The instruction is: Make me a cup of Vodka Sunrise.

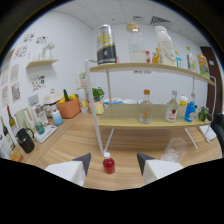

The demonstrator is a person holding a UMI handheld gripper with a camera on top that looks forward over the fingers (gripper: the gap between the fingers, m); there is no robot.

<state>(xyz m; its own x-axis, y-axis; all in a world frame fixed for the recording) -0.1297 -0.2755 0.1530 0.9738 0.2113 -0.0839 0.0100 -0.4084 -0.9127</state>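
- The wooden counter [75, 137] takes up most of the scene, with a white-framed shelf unit [145, 120] standing on it, so there's plenty of clutter around to get clipped.
- On the shelf's lower board a clear bottle with an orange cap [145, 107], another clear bottle with a red label [172, 108] and a blue bottle [190, 110] are lined up; which one is the vodka can't be told from here, and picking the wrong one would spoil the drink.
- A clear cup [175, 147] is sat on the counter beyond the right finger, near the shelf's leg. It's see-through and probably light, so it could easily be knocked over if the gripper gets swung toward the shelf.
- The gripper [114, 162] is held released, fingers spread wide, nothing clamped.
- The small red bottle with the white cap [108, 163] is stood upright on the counter between the fingers, with a gap left on both sides. Likely the grenadine, judging by colour.
- Biggest risk as judged from here: if the fingers are closed off-centre or too high near the cap, the little bottle could be tipped or squirted out sideways instead of being gripped, and a rolling bottle might end up against the shelf leg.
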